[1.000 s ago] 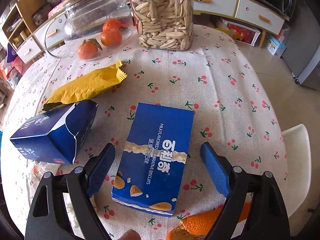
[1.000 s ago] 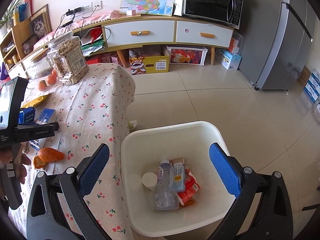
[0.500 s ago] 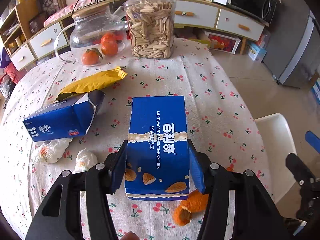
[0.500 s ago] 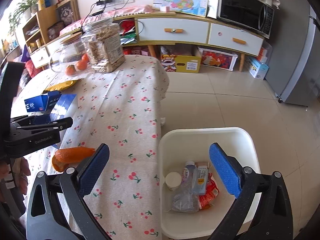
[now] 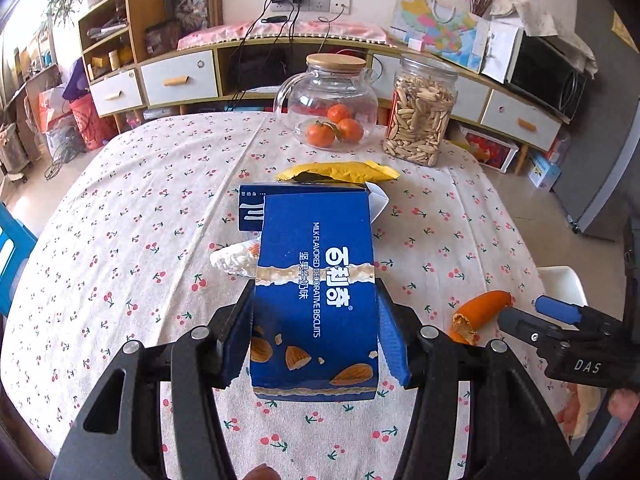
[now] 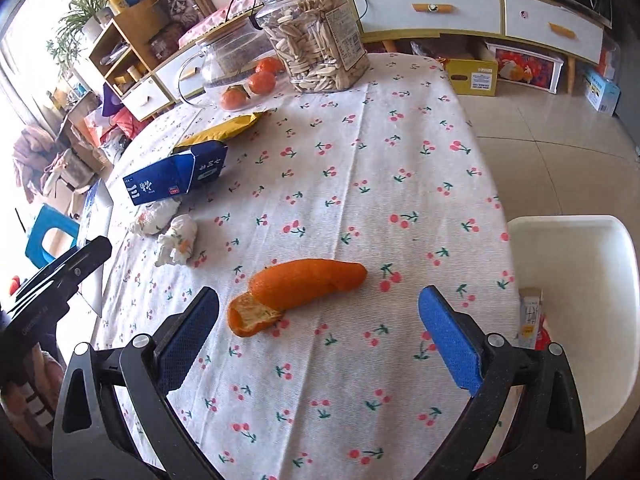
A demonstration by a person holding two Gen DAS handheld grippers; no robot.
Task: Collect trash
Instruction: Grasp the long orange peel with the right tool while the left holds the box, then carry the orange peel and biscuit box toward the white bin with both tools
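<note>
The left gripper [image 5: 316,344] clamps the blue biscuit box [image 5: 316,296], lifted above the surface [image 5: 120,208]. The right gripper [image 6: 318,334] is wide open around the orange peel [image 6: 296,292], not touching it. At 3 o'clock the white bin [image 6: 576,320] holds packets. At 11 o'clock, a glass jug [image 6: 224,64] holds tangerines [image 6: 260,82]; the jar [image 6: 316,36] holds seeds.
</note>
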